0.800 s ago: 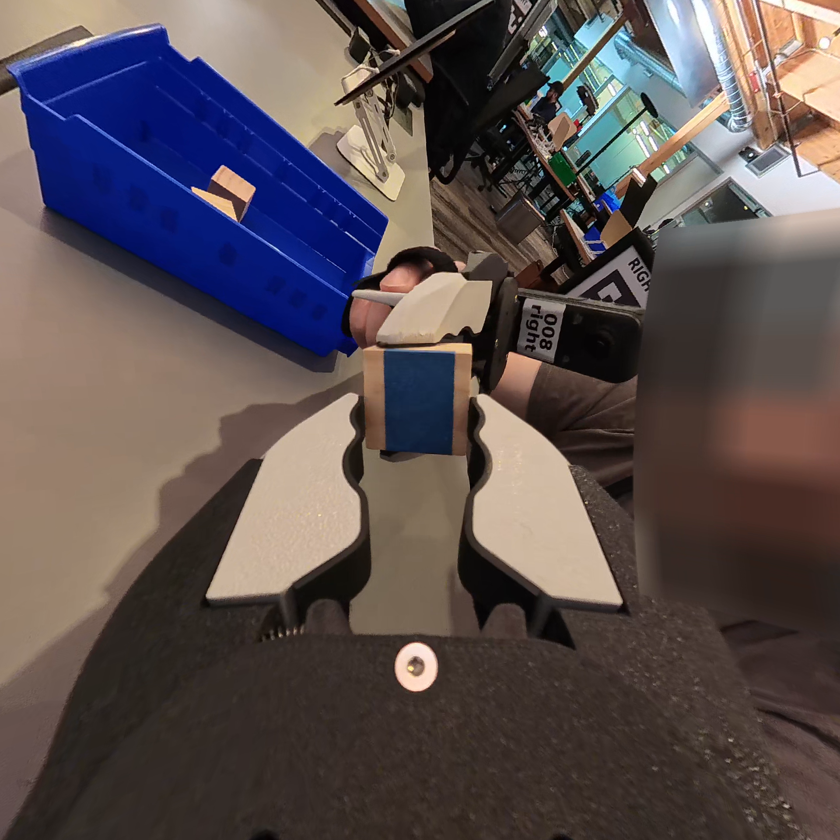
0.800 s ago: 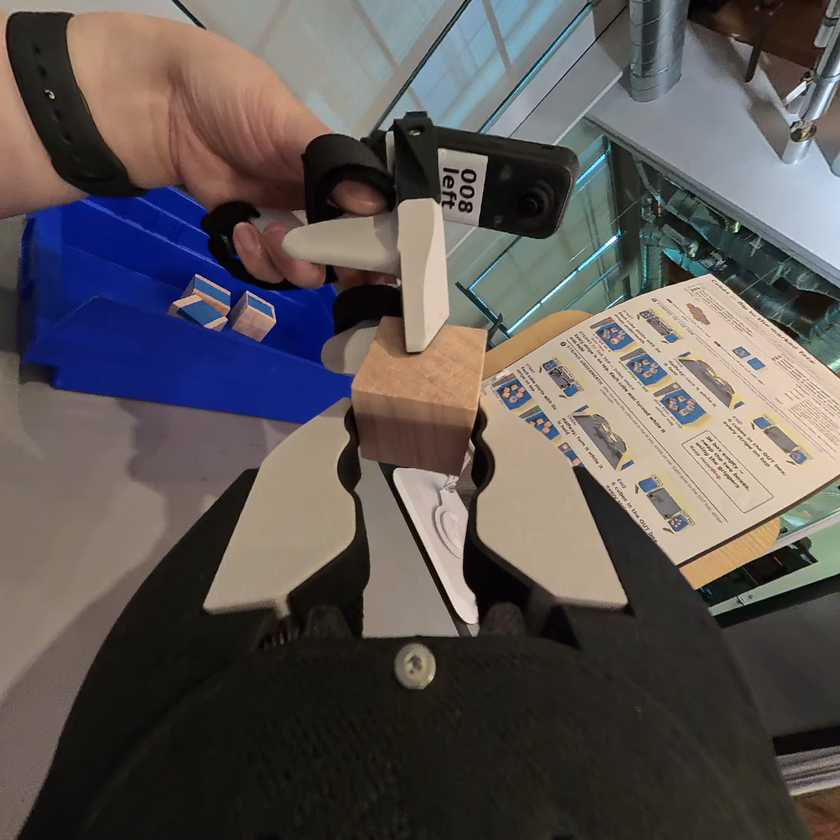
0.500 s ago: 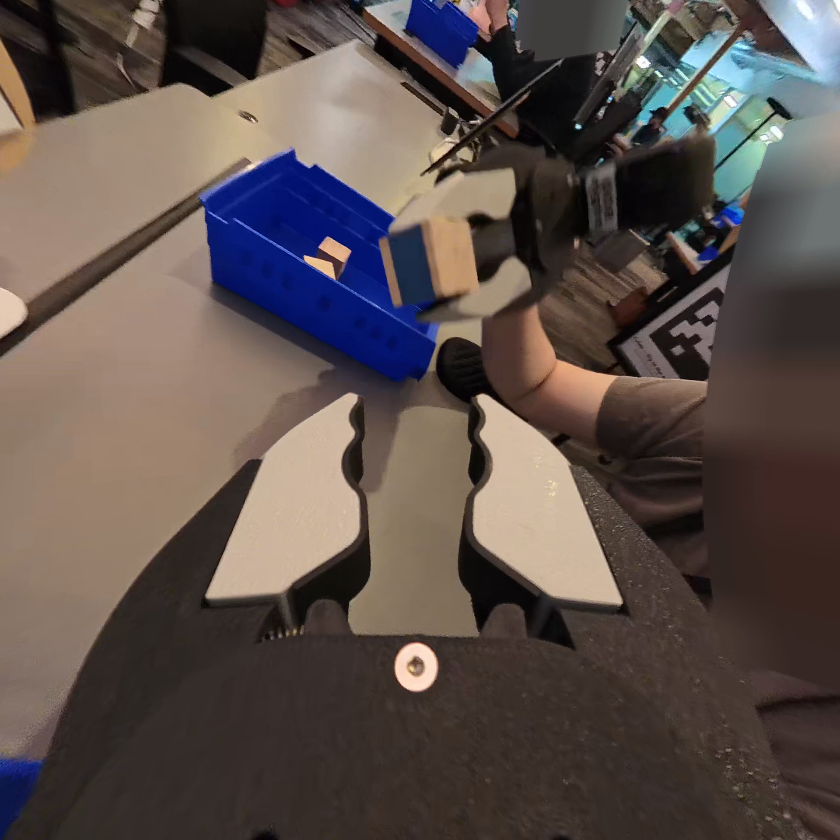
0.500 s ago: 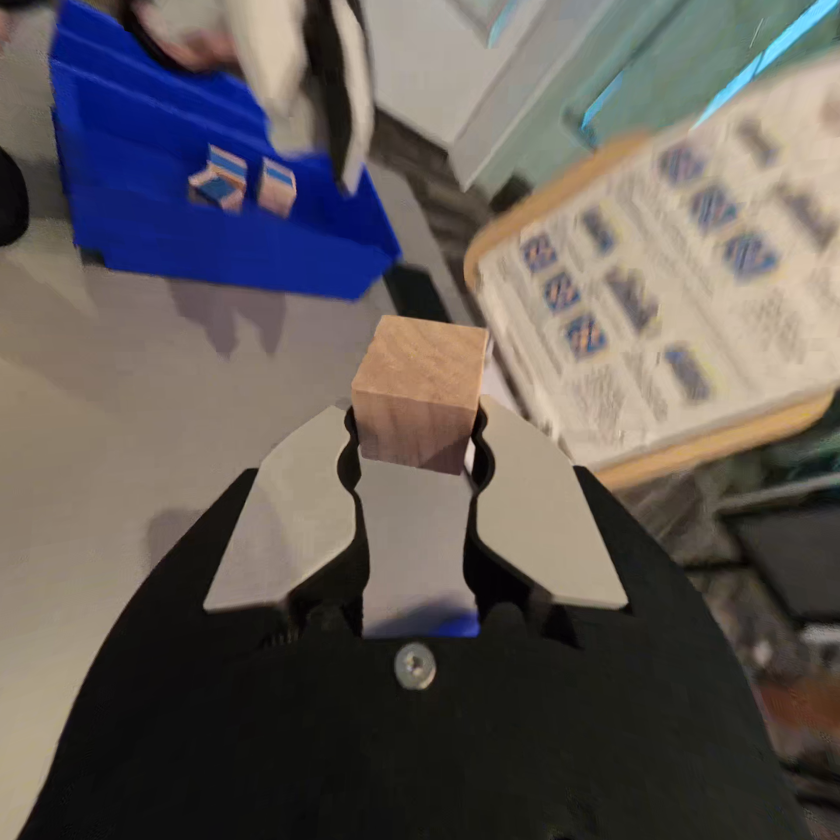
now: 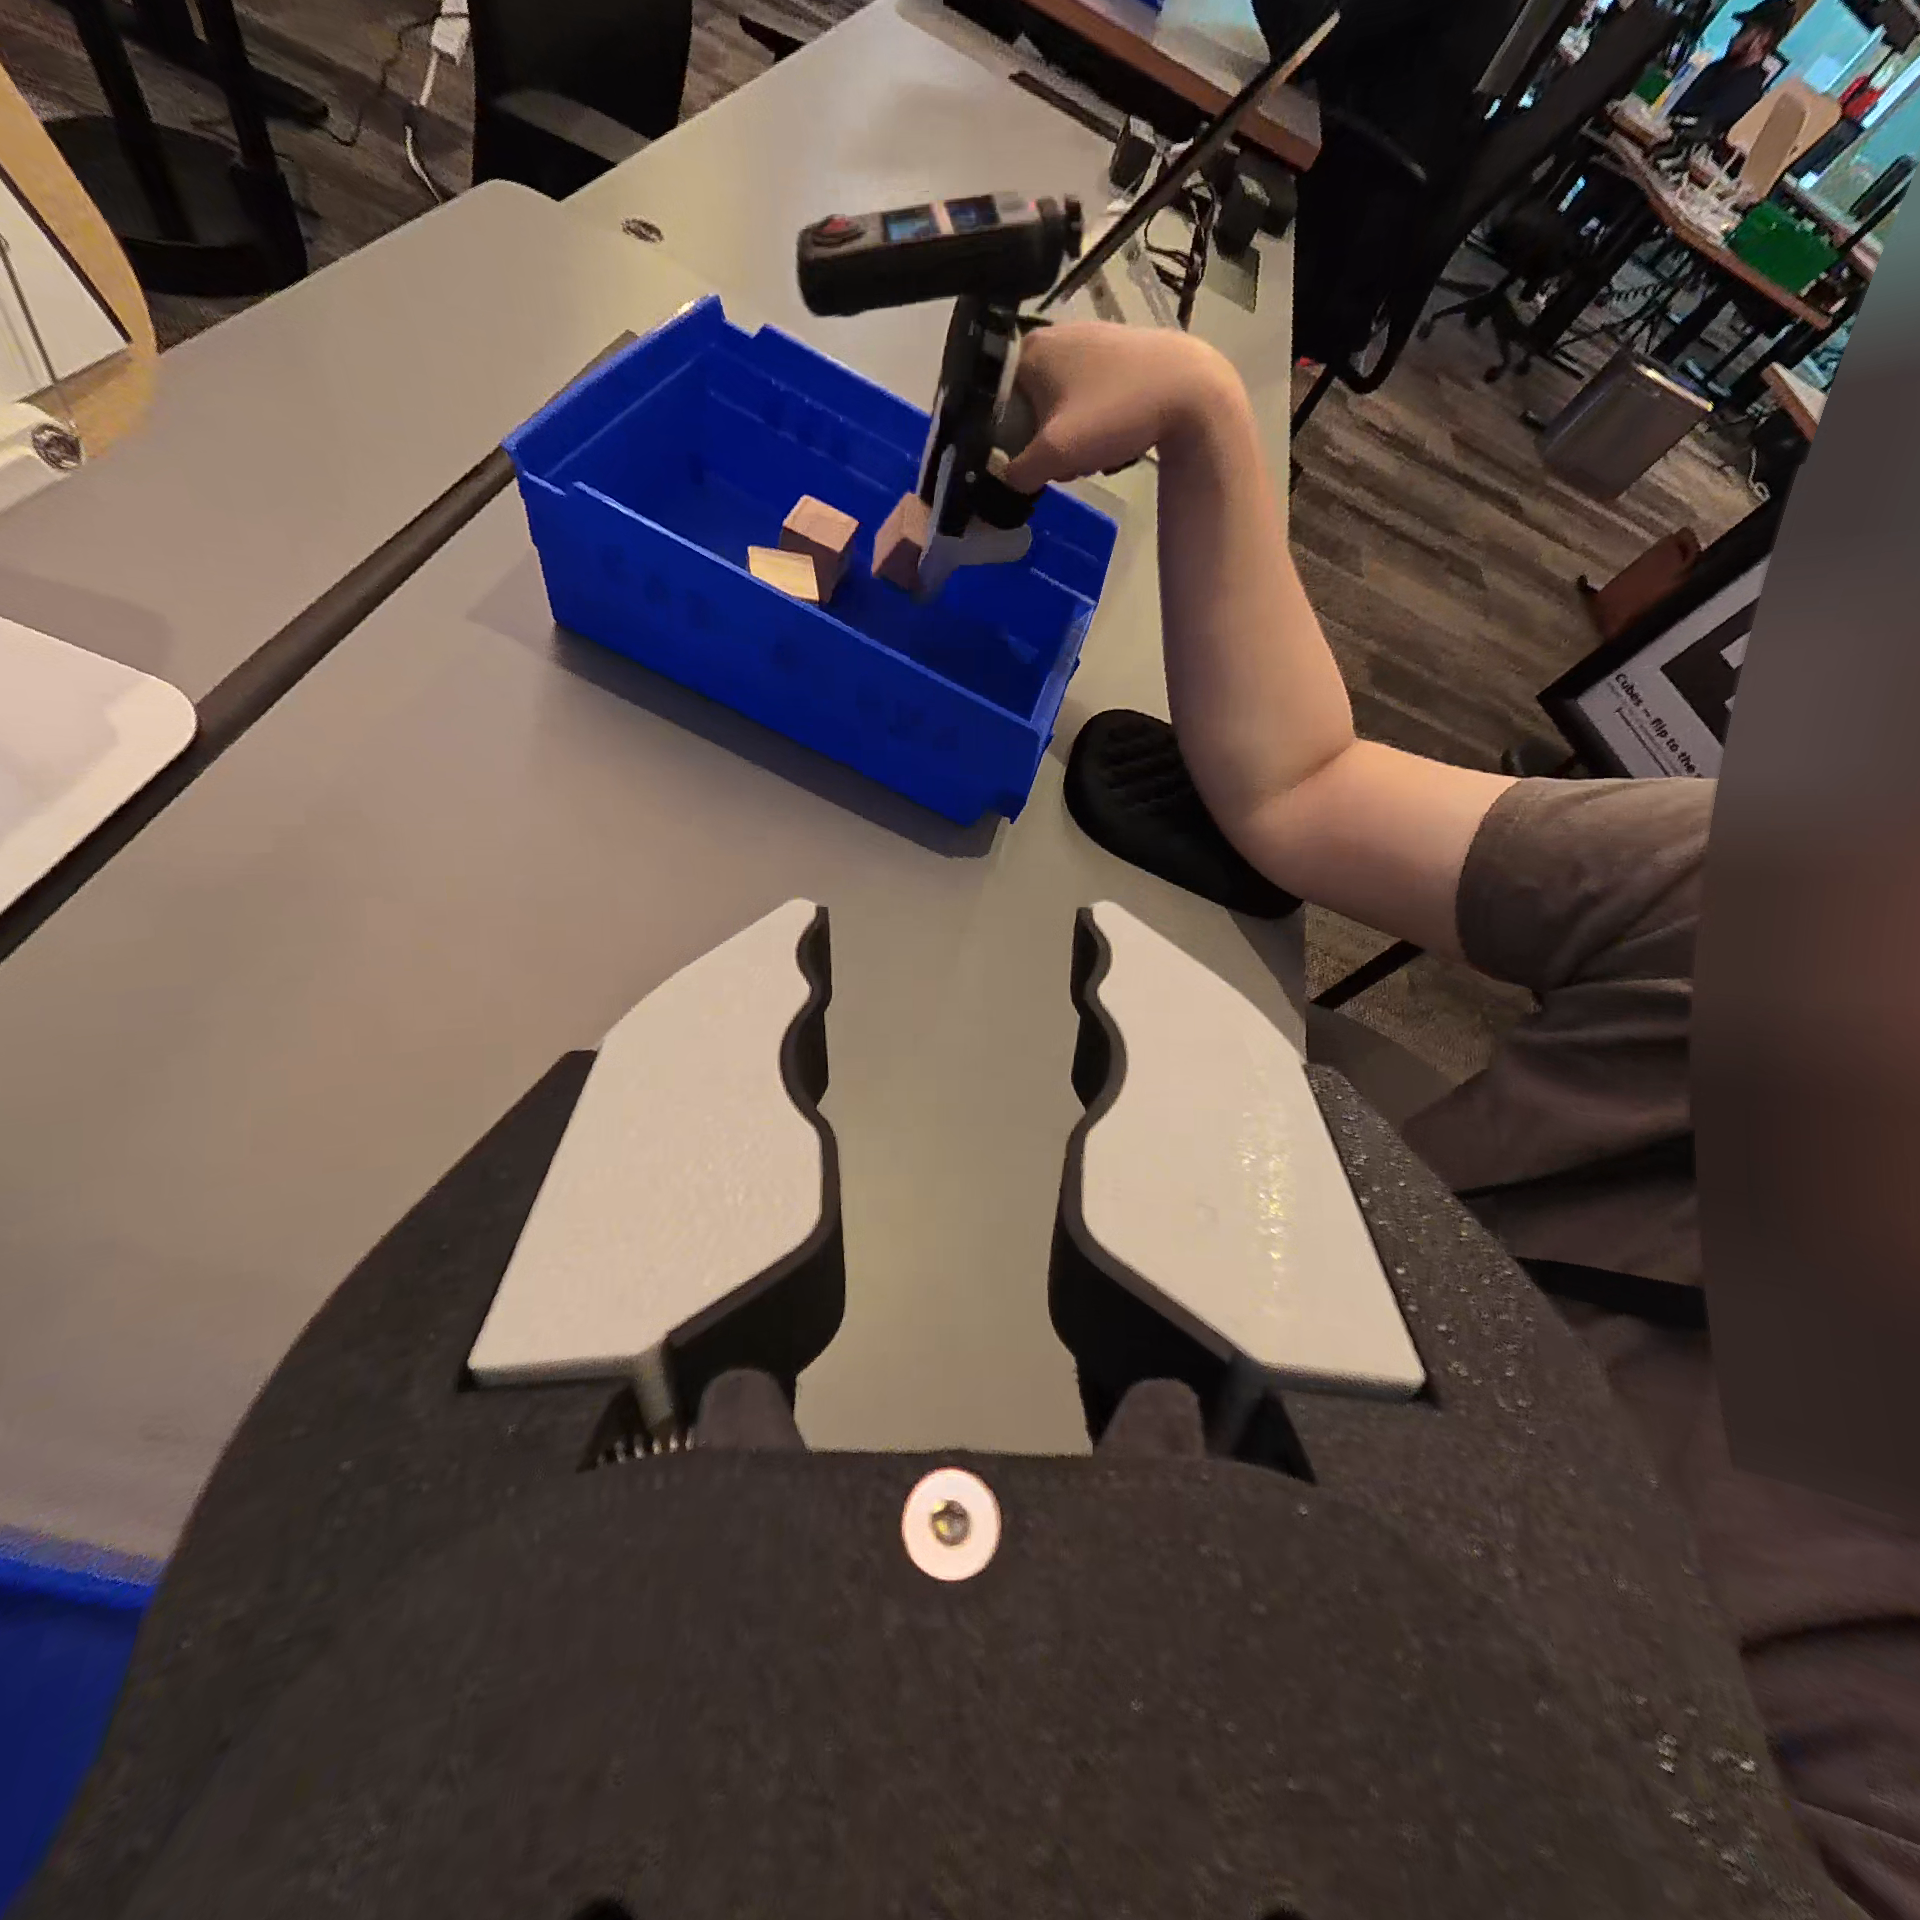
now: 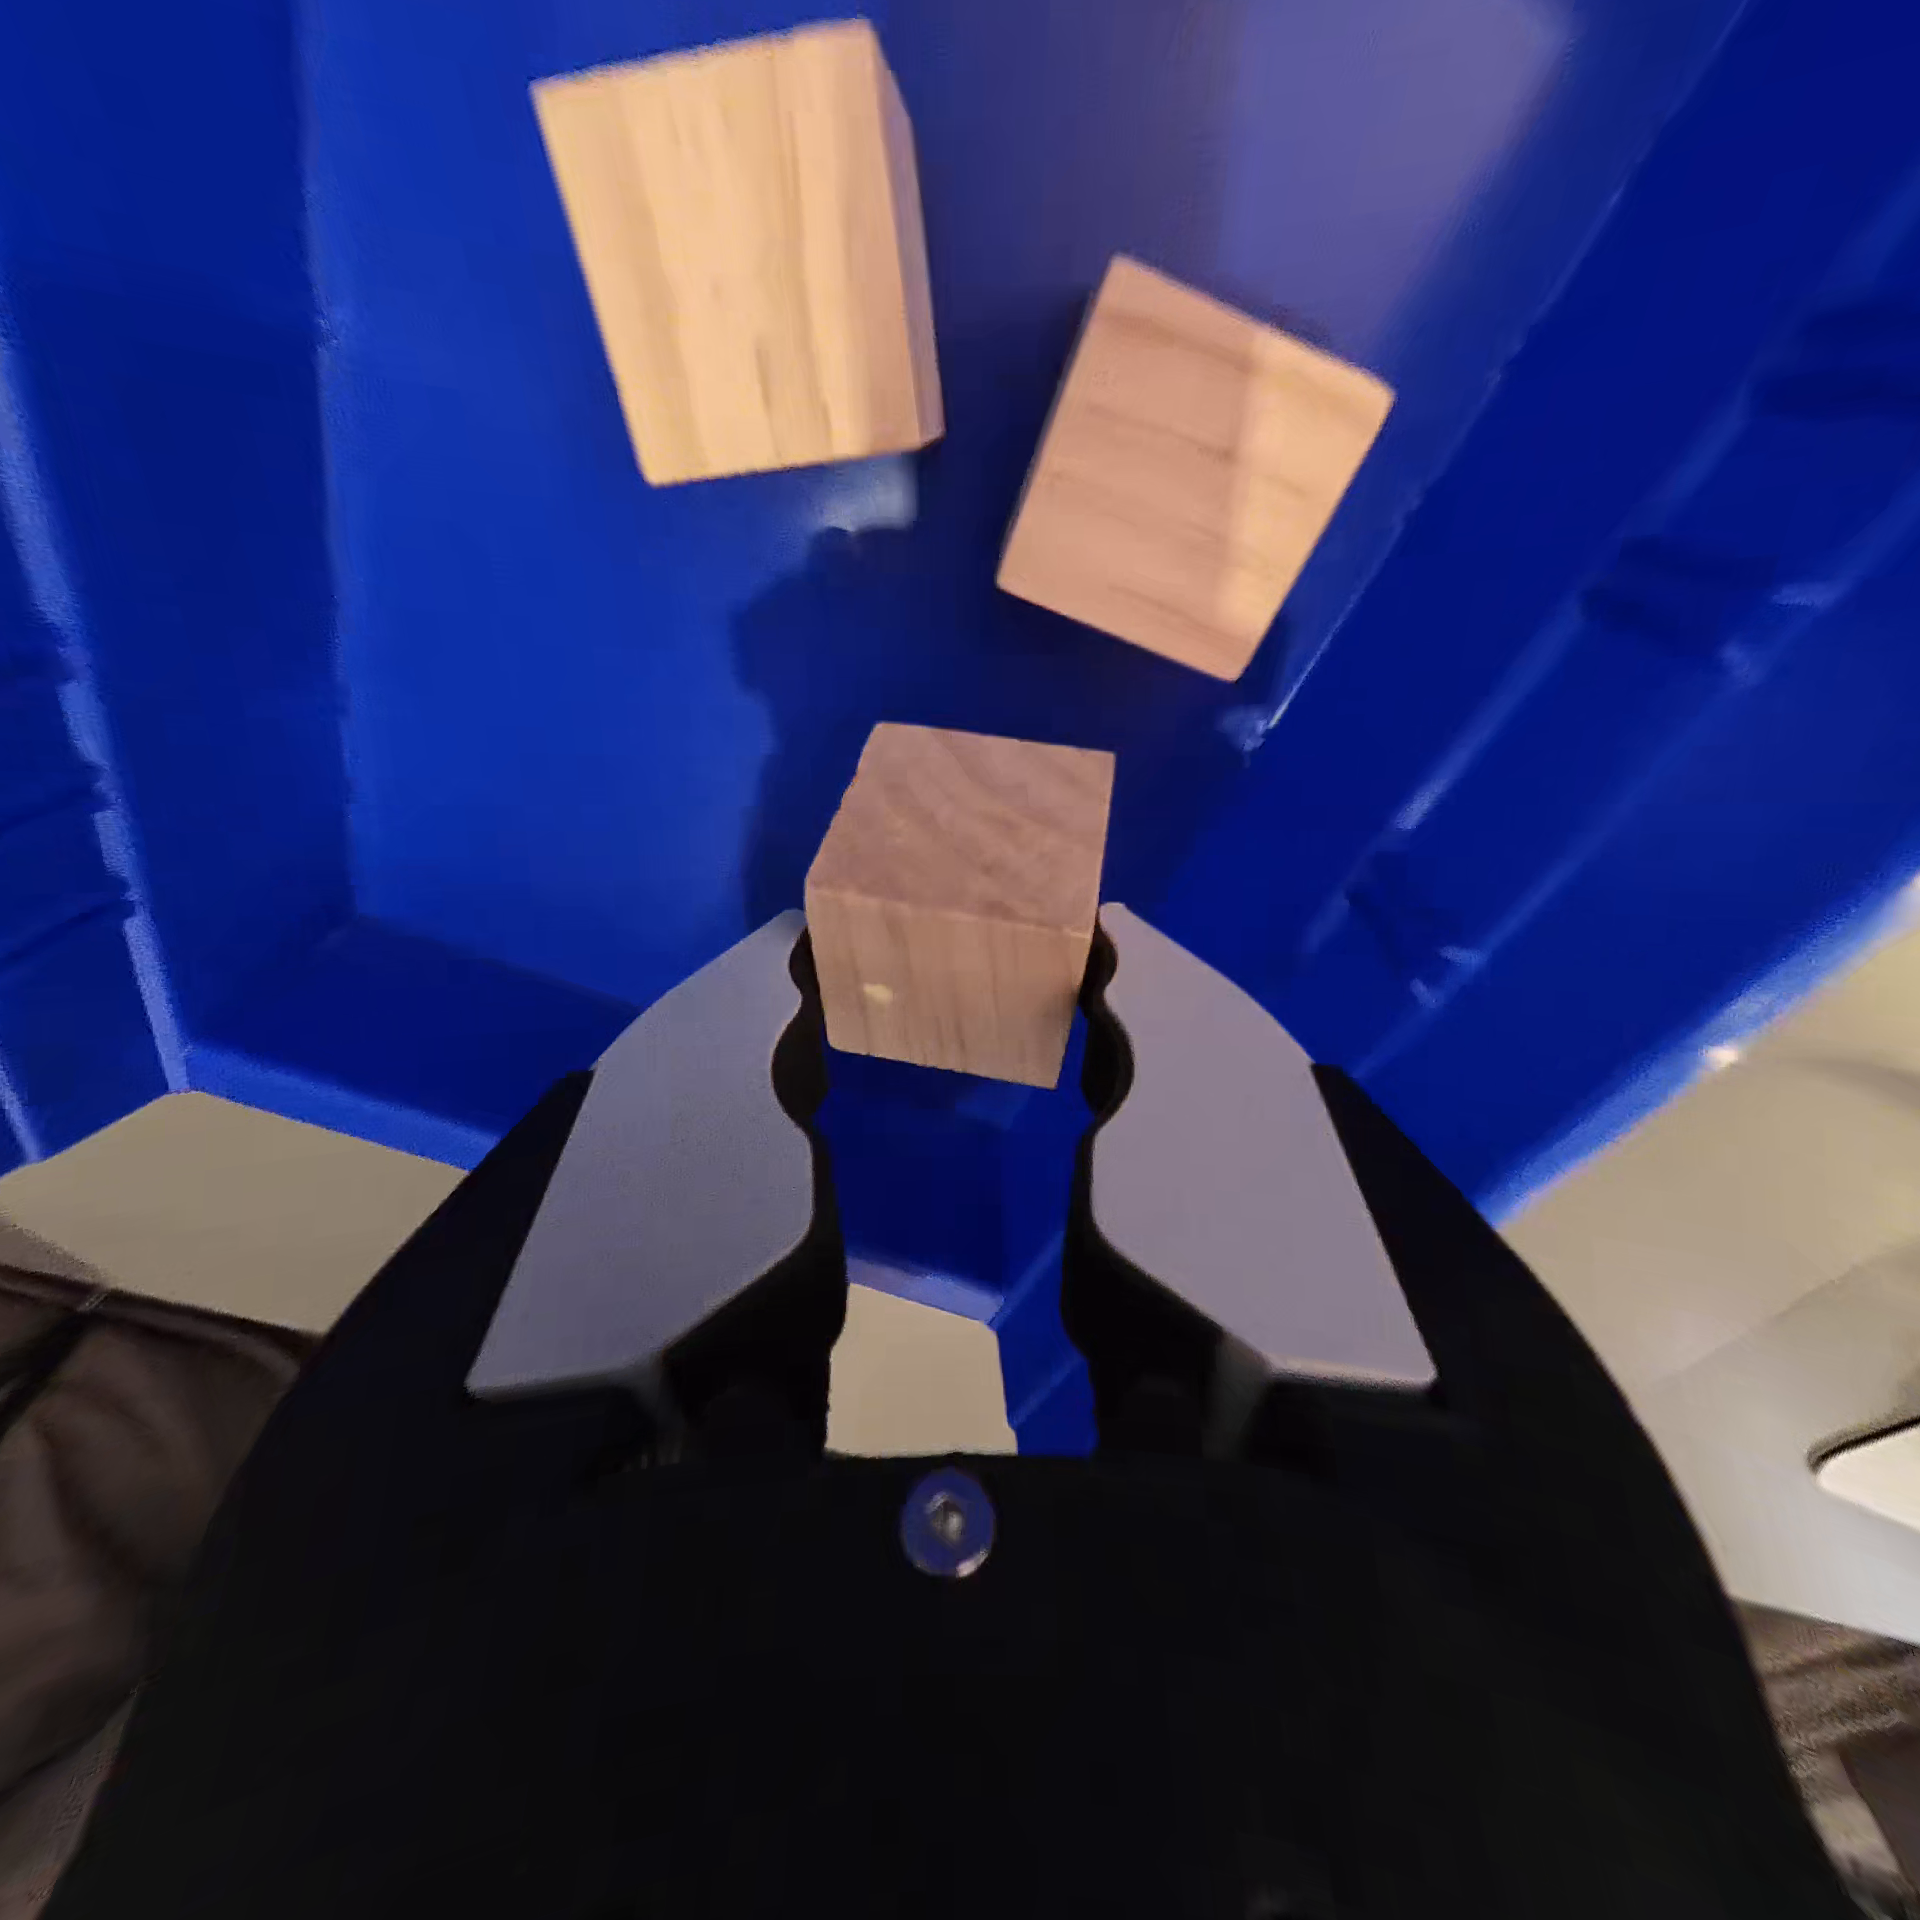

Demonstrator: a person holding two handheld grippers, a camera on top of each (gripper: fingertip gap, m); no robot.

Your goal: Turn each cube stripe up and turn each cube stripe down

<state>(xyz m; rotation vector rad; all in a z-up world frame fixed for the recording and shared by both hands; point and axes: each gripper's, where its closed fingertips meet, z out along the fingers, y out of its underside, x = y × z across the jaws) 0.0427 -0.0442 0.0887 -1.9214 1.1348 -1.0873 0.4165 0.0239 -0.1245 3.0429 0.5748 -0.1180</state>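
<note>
Over the blue bin, a cube was held clamped in the right claw, no stripe showing. Two cubes lay below. Release was judged best made low, clear of them. The left claw hung released over the table.

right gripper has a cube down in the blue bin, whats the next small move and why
Probably lower a touch and open the right gripper. It is shut on a cube inside the bin, near two loose cubes, with no stripe showing on the faces in view. Whether the cube touches the floor yet is unclear. The left gripper is open and empty over the table.
</note>
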